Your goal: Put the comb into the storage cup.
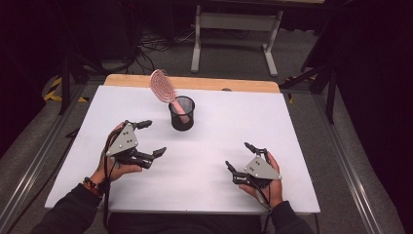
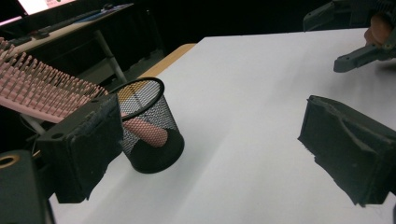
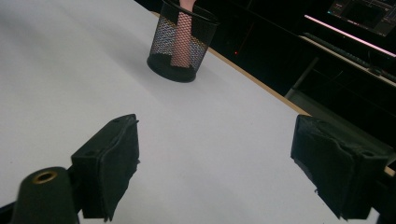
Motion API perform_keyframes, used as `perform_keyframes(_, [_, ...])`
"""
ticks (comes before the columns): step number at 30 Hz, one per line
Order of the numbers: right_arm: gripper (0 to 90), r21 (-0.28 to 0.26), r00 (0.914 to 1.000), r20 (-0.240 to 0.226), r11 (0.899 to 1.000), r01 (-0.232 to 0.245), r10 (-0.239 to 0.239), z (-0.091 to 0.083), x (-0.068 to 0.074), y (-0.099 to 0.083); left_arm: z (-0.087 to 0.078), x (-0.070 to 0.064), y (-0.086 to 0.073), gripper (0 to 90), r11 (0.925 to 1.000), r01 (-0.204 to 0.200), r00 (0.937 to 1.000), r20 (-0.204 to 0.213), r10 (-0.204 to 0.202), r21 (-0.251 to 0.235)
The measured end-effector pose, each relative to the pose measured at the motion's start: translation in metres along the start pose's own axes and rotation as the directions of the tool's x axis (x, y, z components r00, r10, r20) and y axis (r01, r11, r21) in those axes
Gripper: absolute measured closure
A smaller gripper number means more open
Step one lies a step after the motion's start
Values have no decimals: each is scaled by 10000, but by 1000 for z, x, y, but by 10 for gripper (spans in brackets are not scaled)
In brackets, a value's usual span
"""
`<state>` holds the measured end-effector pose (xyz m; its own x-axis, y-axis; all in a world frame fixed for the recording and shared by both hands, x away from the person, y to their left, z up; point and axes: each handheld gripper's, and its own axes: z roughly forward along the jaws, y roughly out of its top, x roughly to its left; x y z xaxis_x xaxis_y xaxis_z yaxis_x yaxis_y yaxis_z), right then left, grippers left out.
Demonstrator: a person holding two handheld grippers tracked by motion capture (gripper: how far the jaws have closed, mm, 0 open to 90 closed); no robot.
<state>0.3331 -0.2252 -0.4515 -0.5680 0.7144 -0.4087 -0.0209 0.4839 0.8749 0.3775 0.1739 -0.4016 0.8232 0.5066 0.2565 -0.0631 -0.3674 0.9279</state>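
A black mesh cup (image 1: 181,114) stands upright at the middle back of the white table (image 1: 219,122). A pink hairbrush (image 1: 163,87) rests in it handle down, its head leaning out to the back left. My left gripper (image 1: 150,138) is open just left of the cup, nothing between its jaws. My right gripper (image 1: 239,156) is open at the front right, well clear of the cup. The left gripper view has the cup (image 2: 149,126) and brush bristles (image 2: 42,88) close by. The right gripper view has the cup (image 3: 182,42) farther off.
The white table has a wooden strip (image 1: 195,82) along its back edge. A white frame leg (image 1: 196,39) stands on the floor behind. Metal rails (image 1: 350,170) run along both sides. My other gripper's jaw (image 2: 362,53) shows at the upper right of the left gripper view.
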Motion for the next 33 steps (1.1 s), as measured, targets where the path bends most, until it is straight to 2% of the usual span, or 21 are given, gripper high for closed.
perform_keyframes(4, [158, 8, 10000, -25, 10000, 33, -33, 0, 1, 0, -3, -1, -3, 68, 10000, -63, 9999, 94, 62, 61])
perform_keyframes(11, [158, -5, 10000, -18, 10000, 51, -51, 0, 1, 1, -11, -2, -10, 66, 9999, -73, 10000, 6, 73, 81])
perform_keyframes(17, [158, -14, 10000, -23, 10000, 42, -42, 0, 1, 1, -16, -4, -17, 66, 9989, -317, 9995, -79, 320, 339])
perform_keyframes(21, [158, -54, 10000, -14, 10000, 38, -38, -1, 1, 2, -20, -5, -21, 65, 9992, -210, 9997, -74, 213, 339])
perform_keyframes(33, [157, -58, 10000, -27, 10000, 35, -36, -1, 2, 3, -33, -10, -35, 59, 9969, -392, 9990, -209, 407, 686])
